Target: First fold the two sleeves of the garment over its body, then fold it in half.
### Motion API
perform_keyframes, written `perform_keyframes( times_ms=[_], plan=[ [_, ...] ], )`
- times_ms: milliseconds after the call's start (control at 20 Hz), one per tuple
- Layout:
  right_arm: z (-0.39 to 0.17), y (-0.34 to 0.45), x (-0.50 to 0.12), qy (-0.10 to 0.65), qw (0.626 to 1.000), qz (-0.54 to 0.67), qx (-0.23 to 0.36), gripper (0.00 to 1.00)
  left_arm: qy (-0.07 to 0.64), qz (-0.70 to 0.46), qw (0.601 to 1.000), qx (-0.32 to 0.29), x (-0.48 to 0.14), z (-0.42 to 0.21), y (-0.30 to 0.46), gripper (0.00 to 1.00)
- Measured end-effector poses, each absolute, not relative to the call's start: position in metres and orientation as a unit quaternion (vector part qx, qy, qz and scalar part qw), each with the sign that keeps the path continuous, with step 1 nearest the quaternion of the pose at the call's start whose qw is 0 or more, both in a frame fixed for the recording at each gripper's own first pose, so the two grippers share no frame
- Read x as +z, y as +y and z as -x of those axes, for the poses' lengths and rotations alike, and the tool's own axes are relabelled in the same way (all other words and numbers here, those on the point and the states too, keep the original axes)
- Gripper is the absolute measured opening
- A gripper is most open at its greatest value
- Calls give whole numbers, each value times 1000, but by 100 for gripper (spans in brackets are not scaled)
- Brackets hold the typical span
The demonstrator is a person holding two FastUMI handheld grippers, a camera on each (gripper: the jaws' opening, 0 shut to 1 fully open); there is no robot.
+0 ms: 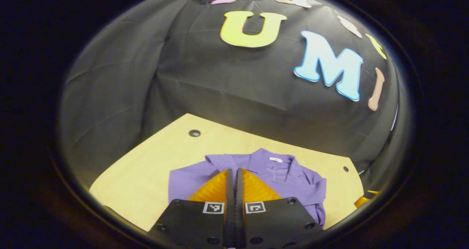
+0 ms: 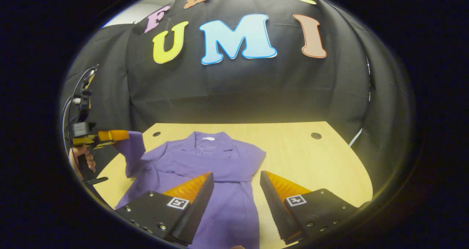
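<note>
1. Far left of the right gripper view, the left tongs [image 2: 122, 135] clench the garment's sleeve [image 2: 132, 150], lifted for folding inward.
2. Centre: the purple garment [image 2: 205, 164] lies on the surface [image 2: 311, 161].
3. Bottom: the right tongs [image 2: 236, 181] hang released above.

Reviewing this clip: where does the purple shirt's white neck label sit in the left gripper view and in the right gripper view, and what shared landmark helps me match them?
Left gripper view: the white neck label sits right of centre, low, inside the collar of the purple shirt.
Right gripper view: the label sits left of centre, at the collar's top.
Shared landmark: the dark round hole in the wooden table.
</note>
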State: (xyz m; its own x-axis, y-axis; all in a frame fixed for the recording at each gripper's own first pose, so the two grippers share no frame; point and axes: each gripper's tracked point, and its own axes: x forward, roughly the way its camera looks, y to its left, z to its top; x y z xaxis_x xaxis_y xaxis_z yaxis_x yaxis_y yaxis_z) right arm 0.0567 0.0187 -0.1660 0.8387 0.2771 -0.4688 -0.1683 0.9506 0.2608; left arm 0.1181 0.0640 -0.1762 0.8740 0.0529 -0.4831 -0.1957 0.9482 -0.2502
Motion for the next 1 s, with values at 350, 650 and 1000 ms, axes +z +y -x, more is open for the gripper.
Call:
perform_keyframes(
  times_ms=[350,650,1000],
  plan=[
    [-52,-4,-167,267,952,-103,105,81,267,154,951,-8,-190,-152,-38,7],
    [-42,-20,-168,271,953,-99,96,81,279,160,945,-65,-196,-170,-123,7],
    [-27,-24,-170,282,949,-93,101,80,311,122,932,-139,-227,-180,-212,6]
  ],
)
